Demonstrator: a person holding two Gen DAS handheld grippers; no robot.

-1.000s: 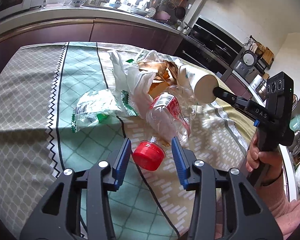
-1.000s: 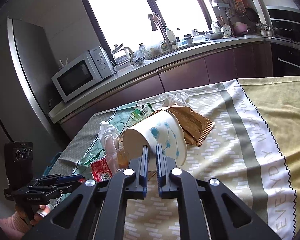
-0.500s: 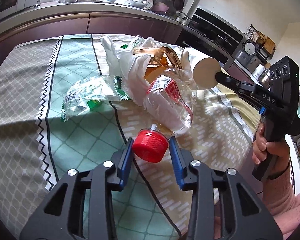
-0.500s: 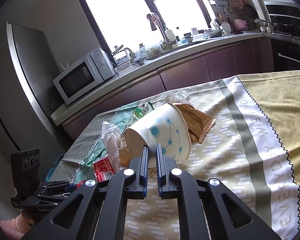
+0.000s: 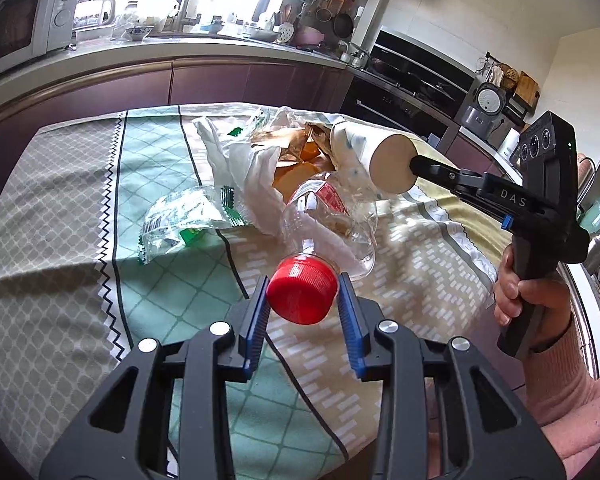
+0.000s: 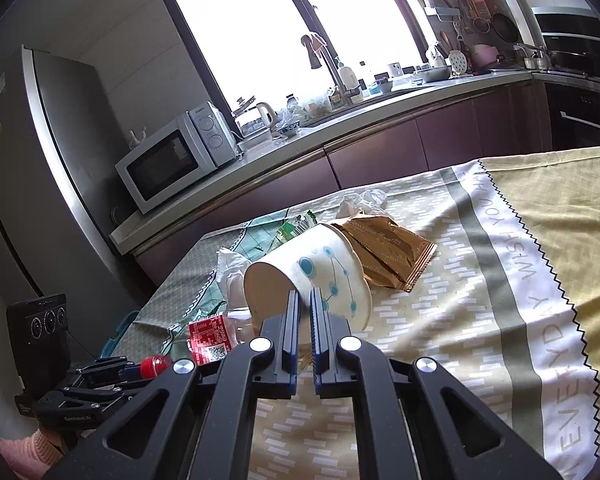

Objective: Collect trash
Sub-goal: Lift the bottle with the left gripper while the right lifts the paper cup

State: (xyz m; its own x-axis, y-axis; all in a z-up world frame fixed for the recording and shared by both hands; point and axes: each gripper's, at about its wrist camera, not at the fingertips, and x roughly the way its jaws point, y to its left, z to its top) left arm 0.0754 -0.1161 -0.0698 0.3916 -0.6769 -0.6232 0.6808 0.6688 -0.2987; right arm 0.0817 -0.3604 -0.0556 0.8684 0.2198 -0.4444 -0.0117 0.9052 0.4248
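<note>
A crushed clear plastic bottle [image 5: 332, 220] with a red label and red cap [image 5: 302, 292] is held off the tablecloth. My left gripper [image 5: 303, 292] is shut on its cap. It shows at lower left in the right wrist view [image 6: 216, 334]. My right gripper [image 6: 305, 304] is shut on the base rim of a white paper cup [image 6: 320, 276] with blue dots, held tilted above the table. The cup also shows in the left wrist view [image 5: 374, 156]. On the table lie a brown foil wrapper [image 6: 388, 252], a white plastic bag [image 5: 252, 168] and a clear green-printed wrapper [image 5: 184, 220].
The table carries a green, grey and yellow patterned cloth [image 6: 500, 280]. A kitchen counter [image 6: 340, 128] with a microwave [image 6: 172, 160] runs behind it. A steel fridge [image 6: 28, 184] stands left. An oven [image 5: 412, 76] and rice cooker [image 5: 486, 108] stand at the right.
My left gripper closed on the red cap and lifted the bottle. My right gripper raised the cup a little; the view tipped upward.
</note>
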